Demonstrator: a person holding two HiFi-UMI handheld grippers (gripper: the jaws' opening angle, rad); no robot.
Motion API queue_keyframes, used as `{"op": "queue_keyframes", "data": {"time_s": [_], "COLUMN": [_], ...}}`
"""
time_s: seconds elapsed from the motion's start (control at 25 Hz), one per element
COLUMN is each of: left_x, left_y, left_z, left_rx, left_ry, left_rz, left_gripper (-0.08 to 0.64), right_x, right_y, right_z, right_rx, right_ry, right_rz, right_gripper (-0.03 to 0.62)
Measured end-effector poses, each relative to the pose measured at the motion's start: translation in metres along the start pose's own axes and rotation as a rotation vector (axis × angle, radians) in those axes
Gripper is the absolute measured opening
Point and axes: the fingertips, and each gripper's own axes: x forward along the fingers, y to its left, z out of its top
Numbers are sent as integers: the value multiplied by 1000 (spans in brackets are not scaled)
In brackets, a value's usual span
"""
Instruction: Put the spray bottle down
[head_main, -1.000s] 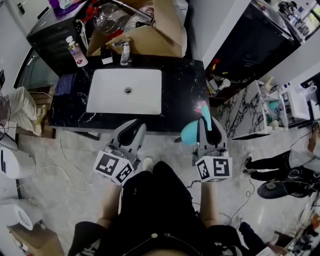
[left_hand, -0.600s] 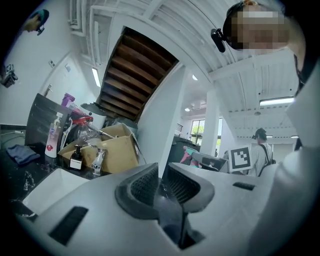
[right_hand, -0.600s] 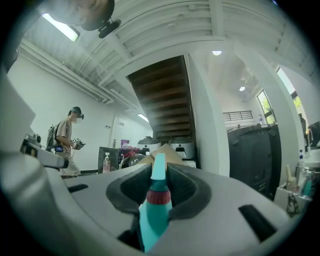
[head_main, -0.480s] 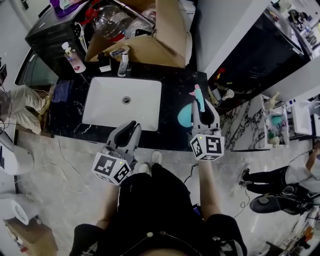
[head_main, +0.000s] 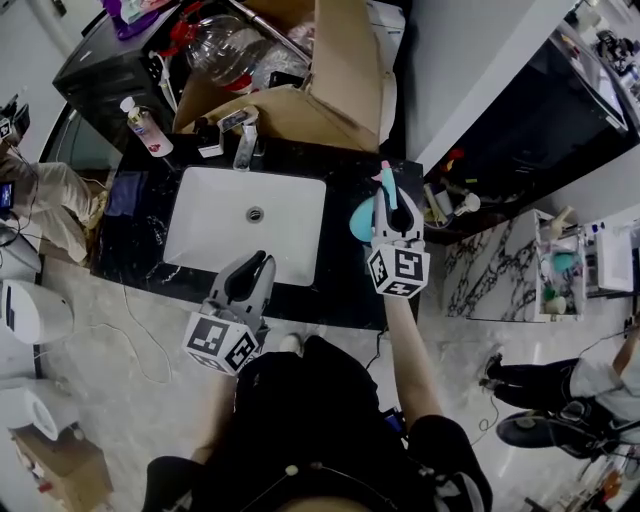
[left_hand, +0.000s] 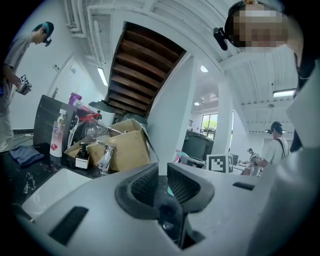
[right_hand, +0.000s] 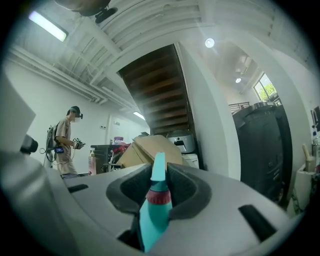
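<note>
My right gripper (head_main: 396, 208) is shut on a teal spray bottle (head_main: 364, 216) with a pink-tipped nozzle. It holds the bottle over the black marble countertop (head_main: 345, 275), just right of the white sink (head_main: 245, 225). In the right gripper view the bottle's neck (right_hand: 156, 197) stands upright between the pads and the nozzle pokes up past them. My left gripper (head_main: 258, 262) hovers over the sink's front edge. The left gripper view shows its jaws (left_hand: 162, 172) a narrow gap apart with nothing between them.
A chrome faucet (head_main: 243, 148) stands behind the basin, with a cardboard box (head_main: 335, 75) full of clutter behind it. A soap bottle (head_main: 143, 124) and a blue cloth (head_main: 126, 192) sit at the counter's left end. A person (head_main: 40, 195) stands at far left.
Both grippers have moved forward from the floor side towards the counter. The right one carried the bottle over the counter beside the sink, and the left one reached the sink's front edge.
</note>
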Motion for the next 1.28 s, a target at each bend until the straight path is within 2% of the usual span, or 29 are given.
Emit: {"op": "queue_keyframes", "data": {"time_s": [0.4, 1.0, 1.28], "left_x": [15, 14, 12], "left_y": [9, 5, 1], "left_z": [-5, -12, -11], "left_rx": [-2, -31, -34], "left_ry": [27, 32, 29], "left_rz": [27, 5, -6], "left_gripper": [57, 57, 57], "right_x": [34, 18, 11], "right_y": [0, 3, 7], "right_z": [-32, -55, -60], "right_rx": [-15, -33, -9], "right_ry": [17, 21, 50], "right_rz": [19, 14, 42], "right_gripper": [98, 103, 109]}}
